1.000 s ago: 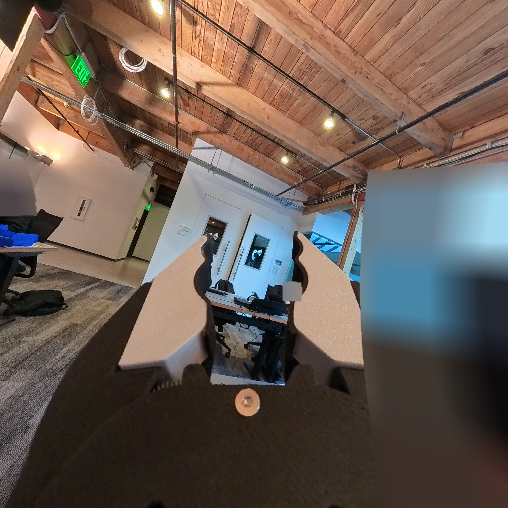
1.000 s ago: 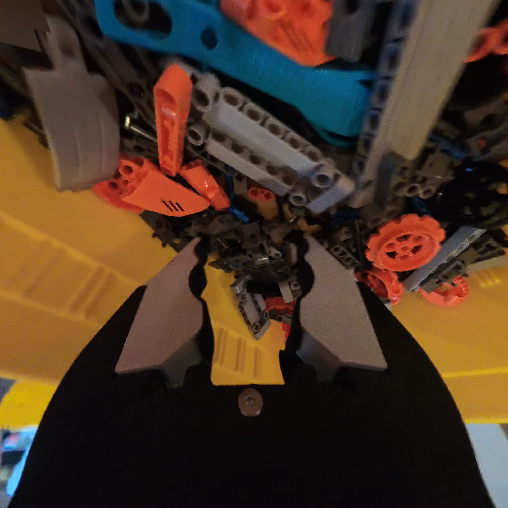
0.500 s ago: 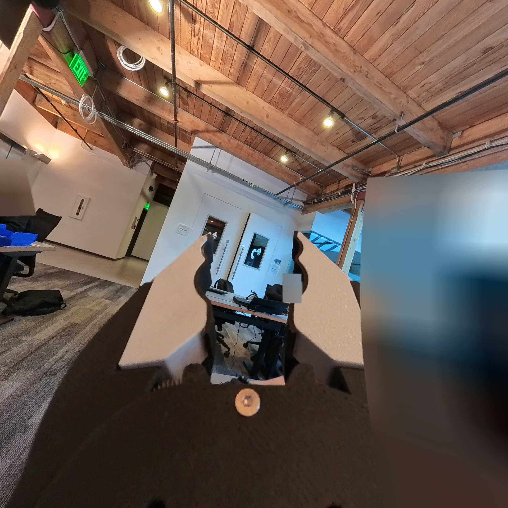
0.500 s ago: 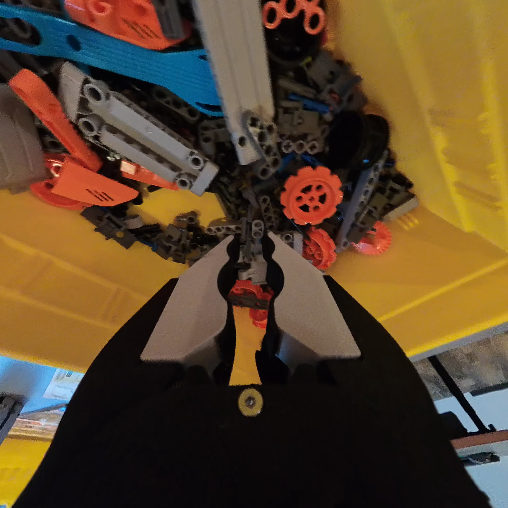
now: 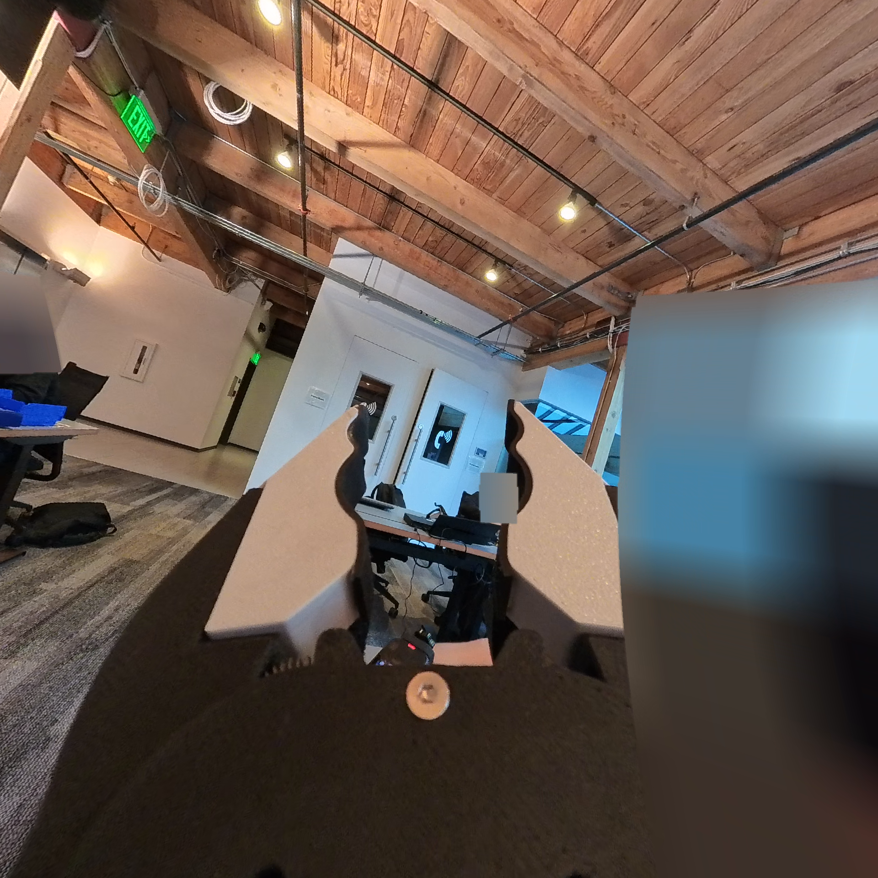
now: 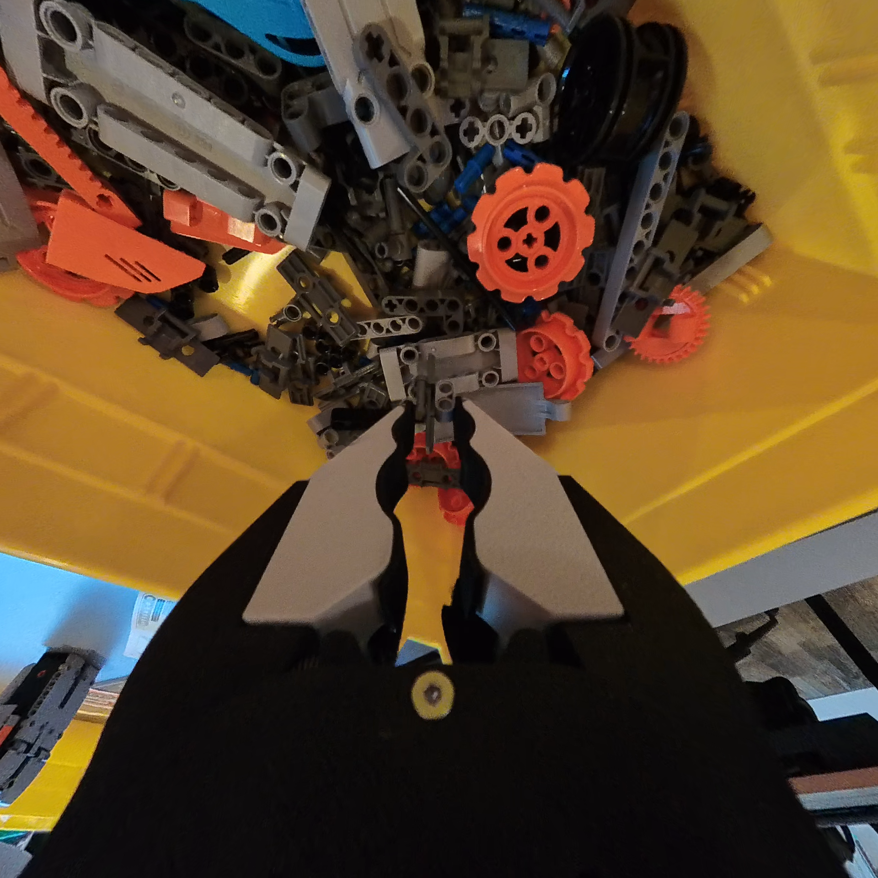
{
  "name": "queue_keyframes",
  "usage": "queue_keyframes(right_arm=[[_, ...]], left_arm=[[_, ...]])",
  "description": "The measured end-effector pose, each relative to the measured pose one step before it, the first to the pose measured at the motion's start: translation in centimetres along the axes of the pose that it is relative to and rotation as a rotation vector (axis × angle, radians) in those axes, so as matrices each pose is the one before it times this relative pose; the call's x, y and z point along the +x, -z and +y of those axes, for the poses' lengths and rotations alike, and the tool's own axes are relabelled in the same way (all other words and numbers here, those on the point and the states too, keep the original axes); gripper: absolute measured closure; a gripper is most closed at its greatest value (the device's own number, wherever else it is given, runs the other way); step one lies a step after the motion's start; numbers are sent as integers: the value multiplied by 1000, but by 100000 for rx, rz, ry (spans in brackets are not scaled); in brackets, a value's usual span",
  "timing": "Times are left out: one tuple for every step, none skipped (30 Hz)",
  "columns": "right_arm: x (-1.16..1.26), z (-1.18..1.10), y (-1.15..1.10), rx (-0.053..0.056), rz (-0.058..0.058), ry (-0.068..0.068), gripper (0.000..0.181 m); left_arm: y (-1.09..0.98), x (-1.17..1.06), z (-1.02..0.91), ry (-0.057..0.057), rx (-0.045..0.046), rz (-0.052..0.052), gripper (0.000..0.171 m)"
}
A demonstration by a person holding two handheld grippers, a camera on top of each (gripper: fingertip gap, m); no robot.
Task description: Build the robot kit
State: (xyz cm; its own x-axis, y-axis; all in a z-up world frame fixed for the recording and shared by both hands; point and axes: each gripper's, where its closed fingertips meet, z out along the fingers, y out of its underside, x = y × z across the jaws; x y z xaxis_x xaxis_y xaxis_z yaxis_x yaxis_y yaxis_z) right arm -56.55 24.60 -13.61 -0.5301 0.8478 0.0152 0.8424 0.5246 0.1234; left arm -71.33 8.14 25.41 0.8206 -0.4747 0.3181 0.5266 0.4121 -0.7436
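My right gripper (image 6: 431,408) is shut on a small grey building-toy piece (image 6: 430,415) at the near edge of a pile of grey, black and orange parts in a yellow bin (image 6: 142,427). An orange toothed wheel (image 6: 529,233) lies just beyond it, with a smaller orange wheel (image 6: 553,354) to the right of the fingertips. A long grey beam (image 6: 190,128) and a black tyre (image 6: 617,81) lie farther back. My left gripper (image 5: 433,408) is open and empty, held in the air and pointing up into the room.
The bin's yellow wall (image 6: 784,142) rises on the right, and a white table edge (image 6: 784,565) runs below it. In the left wrist view a desk with chairs (image 5: 427,527) stands ahead, a black bag (image 5: 62,522) lies on the carpet, and blue items (image 5: 28,413) sit on a table at the left. Spacing between my two grippers at the tips: around 45 centimeters. The smaller orange wheel (image 6: 553,354) sits 4 centimeters or so from the ends of my right fingers.
My right gripper went from open to shut on the small grey piece and shifted right along the pile towards the orange wheels. My left gripper has barely moved.
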Motion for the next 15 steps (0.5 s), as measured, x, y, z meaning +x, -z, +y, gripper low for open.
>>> queue_keyframes(right_arm=[[-81, 104, 29, -349, -347, 187, 167], [-54, -18, 38, 291, -234, 156, 167], [-73, -43, 43, 379, -263, -6, 167], [-2, -10, 28, 38, 28, -159, 167], [-52, 16, -12, -112, -272, 0, 167], [-191, -8, -36, 82, -1010, 193, 167], [-306, -70, -30, 450, -1560, 531, 167], [-352, -178, -14, 1185, -1579, 1032, 167], [-380, -281, 9, 1923, -1430, 1559, 167], [-437, -344, 34, 2310, -1414, 1946, 167], [-343, -323, 40, 2203, -502, 2371, 166], [-277, -306, 50, 2084, 130, 2953, 167], [-257, -350, 79, 2468, 537, 3571, 167], [-265, -497, 117, 3540, 775, 4070, 167], [-124, -582, 154, 4021, 1956, 4321, 167]], left_arm=[[1, -6, -13, 180, 61, 102, 117], [6, -6, -1, 67, 24, 8, 117], [-12, -25, 1, -68, -30, -131, 117], [-13, 12, 17, -63, -71, 13, 117], [-4, 35, 15, -6, -87, 110, 117], [-3, 18, 14, -44, -27, 37, 117], [-7, 2, 0, -95, -17, -17, 117], [3, 10, 1, -48, -50, -17, 117], [9, -12, -5, 57, 16, 27, 117], [27, -12, -23, 95, 97, 23, 117], [27, -37, -33, 73, 136, -91, 117], [31, -25, -34, 47, 149, -82, 117], [25, -2, -32, 53, 121, 1, 117], [10, 13, -19, -30, 73, 41, 117], [16, 15, -13, -106, -10, -26, 117]])
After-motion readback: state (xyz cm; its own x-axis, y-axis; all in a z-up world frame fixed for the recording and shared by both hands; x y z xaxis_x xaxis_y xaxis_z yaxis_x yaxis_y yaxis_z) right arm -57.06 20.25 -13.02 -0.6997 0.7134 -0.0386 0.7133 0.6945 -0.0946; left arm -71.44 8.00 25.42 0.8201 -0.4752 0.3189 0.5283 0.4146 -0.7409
